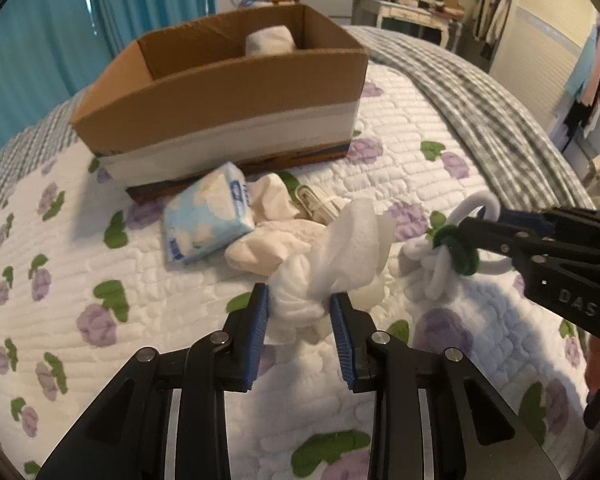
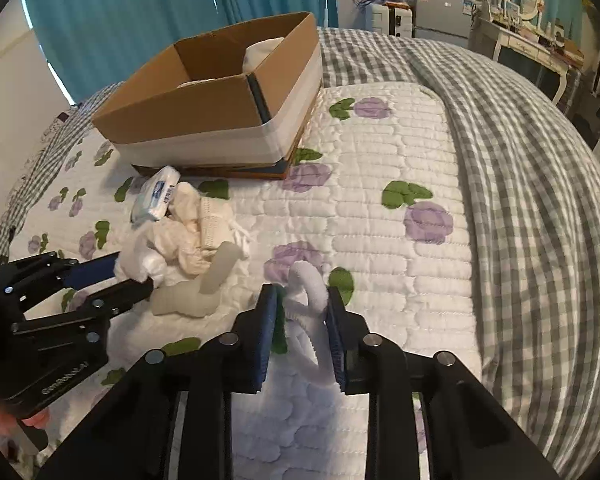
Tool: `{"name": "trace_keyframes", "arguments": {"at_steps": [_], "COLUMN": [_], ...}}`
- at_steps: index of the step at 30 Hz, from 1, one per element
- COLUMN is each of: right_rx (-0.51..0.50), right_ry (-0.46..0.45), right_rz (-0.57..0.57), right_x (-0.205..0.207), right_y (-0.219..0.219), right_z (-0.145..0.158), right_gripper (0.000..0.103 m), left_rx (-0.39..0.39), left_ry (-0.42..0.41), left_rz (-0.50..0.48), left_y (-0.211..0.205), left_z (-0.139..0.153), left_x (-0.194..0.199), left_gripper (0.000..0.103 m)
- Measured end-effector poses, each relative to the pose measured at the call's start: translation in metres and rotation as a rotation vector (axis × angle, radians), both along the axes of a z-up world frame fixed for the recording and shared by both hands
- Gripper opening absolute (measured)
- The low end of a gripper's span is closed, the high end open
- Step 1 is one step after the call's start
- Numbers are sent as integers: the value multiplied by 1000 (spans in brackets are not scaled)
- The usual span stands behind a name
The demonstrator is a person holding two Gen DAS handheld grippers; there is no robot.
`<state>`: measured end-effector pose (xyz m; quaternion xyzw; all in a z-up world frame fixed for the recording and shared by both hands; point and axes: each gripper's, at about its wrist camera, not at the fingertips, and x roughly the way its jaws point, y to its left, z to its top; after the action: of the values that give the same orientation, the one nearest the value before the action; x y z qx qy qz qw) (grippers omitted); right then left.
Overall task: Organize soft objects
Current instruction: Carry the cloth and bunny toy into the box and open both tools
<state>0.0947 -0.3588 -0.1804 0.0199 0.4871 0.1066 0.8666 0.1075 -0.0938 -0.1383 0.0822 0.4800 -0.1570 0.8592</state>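
In the left wrist view my left gripper [image 1: 300,300] is shut on a crumpled white cloth [image 1: 340,240] lying on the flowered quilt [image 1: 100,264]; both blue pads press into its lower folds. To the right, my right gripper [image 1: 468,228] is shut on a bundle of white and green fuzzy loops [image 1: 440,256]. The right wrist view shows the same grip close up: the right gripper [image 2: 302,300] pinches the fuzzy loops [image 2: 308,280]. My left gripper [image 2: 134,274] comes in from the left, on the white cloth [image 2: 140,256].
An open cardboard box [image 1: 220,92] stands further back on the bed with a white rolled item [image 1: 270,40] inside. A tissue pack [image 1: 208,216], cream cloths [image 1: 268,240] and a pale translucent piece [image 2: 196,296] lie near the grippers. A grey checked blanket [image 2: 520,200] covers the right side.
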Motion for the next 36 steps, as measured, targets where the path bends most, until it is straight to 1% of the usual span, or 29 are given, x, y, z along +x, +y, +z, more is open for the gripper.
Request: {"name": "trace_keyframes", "arguments": {"at_steps": [1,2,4,12,15,17,20,25,28,30,32,36], "right_rx": [6,14,37,8,4,1,8,-7,29,58,64,58], "right_ry": [-5,-13,-24,-106,-140,-162,-206,-289,-324,-340,-350,-340], "right_rz": [-5,-11,-12,26,50,59,82,121,117,105,95,87], "right_x": [-2,-4,-8,-18,-15,-12,-4,23,46,62,80,131], "right_y": [0,-1,-2,17,29,36,49,73,78,78,79,85], "right_z": [1,4,11,60,80,92,118,162,181,189,193,186], "right_gripper": [13,10,10,9,9,9,9,9,9,9,9,9], "left_rx": [0,0,-2,-25,-39,-33,-29,-34,-42,-42,-45,-48], "left_ry": [-8,-19,-31,-109,-144,-178,-206,-269,-288,-296,-302,-297], "left_rz": [3,8,16,50,58,61,65,78,82,86,86,86], "left_y": [2,6,11,33,40,46,52,60,63,64,63,57], "left_z": [3,8,14,56,76,91,109,138,147,150,151,142], "left_x": [-2,-4,-7,-11,-10,-7,0,21,42,61,78,123], "left_gripper": [30,30,30,30,30,30,30,30,30,30,30,30]}}
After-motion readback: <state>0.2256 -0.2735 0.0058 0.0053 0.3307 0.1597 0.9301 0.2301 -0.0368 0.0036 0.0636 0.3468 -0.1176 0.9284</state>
